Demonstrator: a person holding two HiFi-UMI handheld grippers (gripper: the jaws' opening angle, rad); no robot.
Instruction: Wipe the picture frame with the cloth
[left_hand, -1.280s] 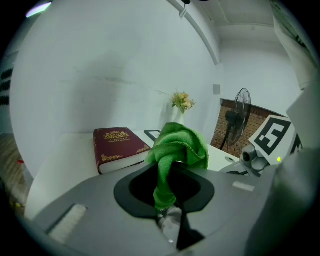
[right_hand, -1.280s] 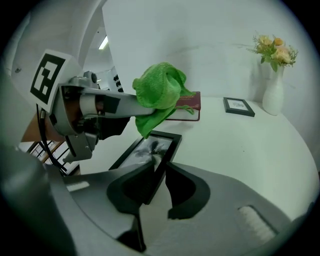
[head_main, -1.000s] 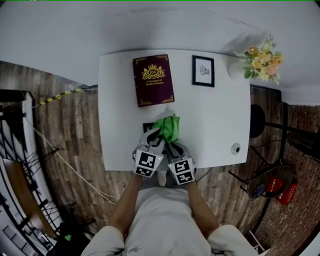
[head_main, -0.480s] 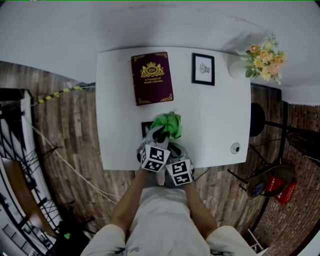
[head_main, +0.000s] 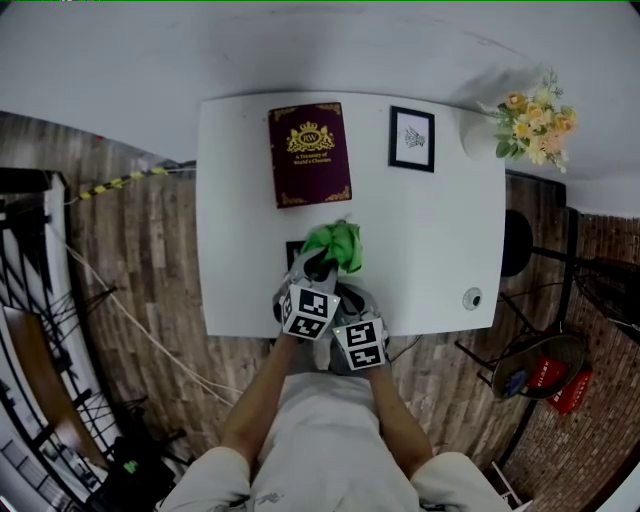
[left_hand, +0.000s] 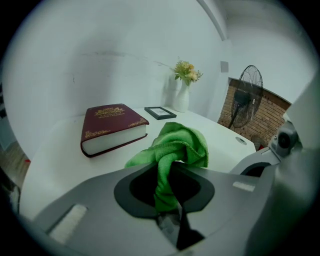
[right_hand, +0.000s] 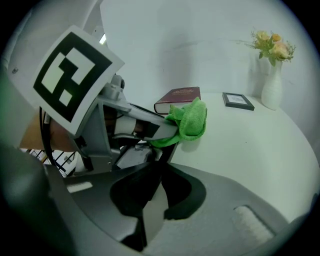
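My left gripper (left_hand: 166, 175) is shut on a bunched green cloth (left_hand: 176, 146), which sticks out past its jaws above the white table (head_main: 440, 250). In the head view the cloth (head_main: 335, 245) hangs over a small dark picture frame (head_main: 294, 252) near the table's front edge, and the frame is mostly hidden under the left gripper (head_main: 314, 276). My right gripper (right_hand: 154, 175), close beside the left one, is shut on a thin flat edge that looks like this frame's near side. In the right gripper view the cloth (right_hand: 189, 121) is just ahead.
A maroon book (head_main: 309, 154) lies at the back of the table, with a second black picture frame (head_main: 412, 138) to its right. A white vase with flowers (head_main: 530, 125) stands at the back right corner. A small round object (head_main: 471, 298) sits near the front right edge.
My left gripper has shifted a little right and forward, closing up against the right one. The cloth went slightly further onto the table with it.
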